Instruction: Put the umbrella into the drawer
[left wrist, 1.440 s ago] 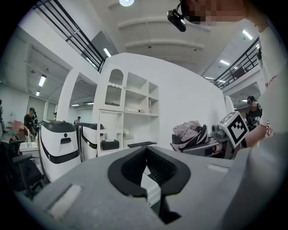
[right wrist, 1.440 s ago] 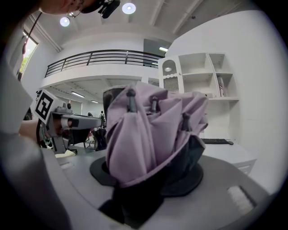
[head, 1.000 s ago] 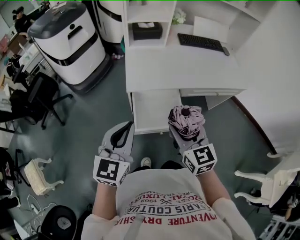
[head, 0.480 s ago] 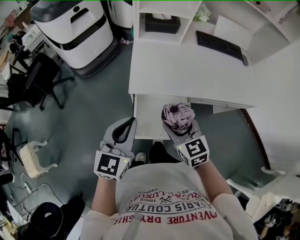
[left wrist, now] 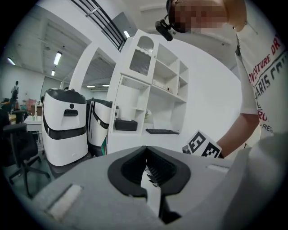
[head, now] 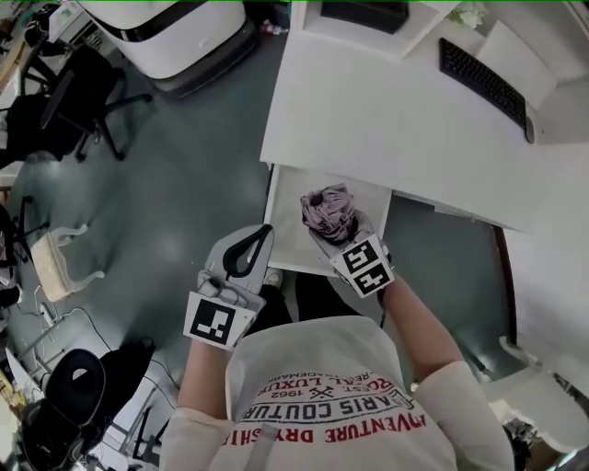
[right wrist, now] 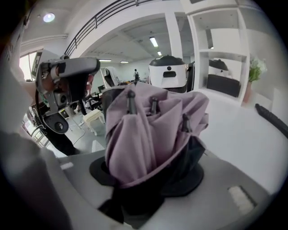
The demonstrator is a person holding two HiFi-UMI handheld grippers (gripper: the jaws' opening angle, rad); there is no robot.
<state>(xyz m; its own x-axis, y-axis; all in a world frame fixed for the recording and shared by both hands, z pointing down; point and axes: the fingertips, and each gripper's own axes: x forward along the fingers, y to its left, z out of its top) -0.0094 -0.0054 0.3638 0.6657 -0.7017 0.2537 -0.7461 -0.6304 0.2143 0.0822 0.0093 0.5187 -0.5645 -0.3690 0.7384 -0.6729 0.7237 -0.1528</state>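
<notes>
A folded mauve umbrella [head: 329, 210] is clamped in my right gripper [head: 342, 235], which is shut on it and tips downward over the open white drawer [head: 284, 235] under the desk. The umbrella's fabric and rib tips [right wrist: 148, 126] fill the right gripper view and hide the right gripper [right wrist: 150, 168] pads. My left gripper [head: 253, 241] hangs just left of the drawer's front corner, shut with nothing in it. In the left gripper view the tips of the left gripper [left wrist: 146, 148] meet, and the right gripper's marker cube [left wrist: 201, 146] shows beyond them.
The white desk [head: 386, 120] carries a black keyboard [head: 483, 78] and a black box [head: 363, 11] at the back. A large white machine [head: 175, 28], a black office chair [head: 64, 110] and a small white stool [head: 55, 262] stand on the grey floor at left.
Both grippers have come down. The right one has tilted downward and carried the umbrella from in front of the drawer to over its inside. The left one stays shut beside it.
</notes>
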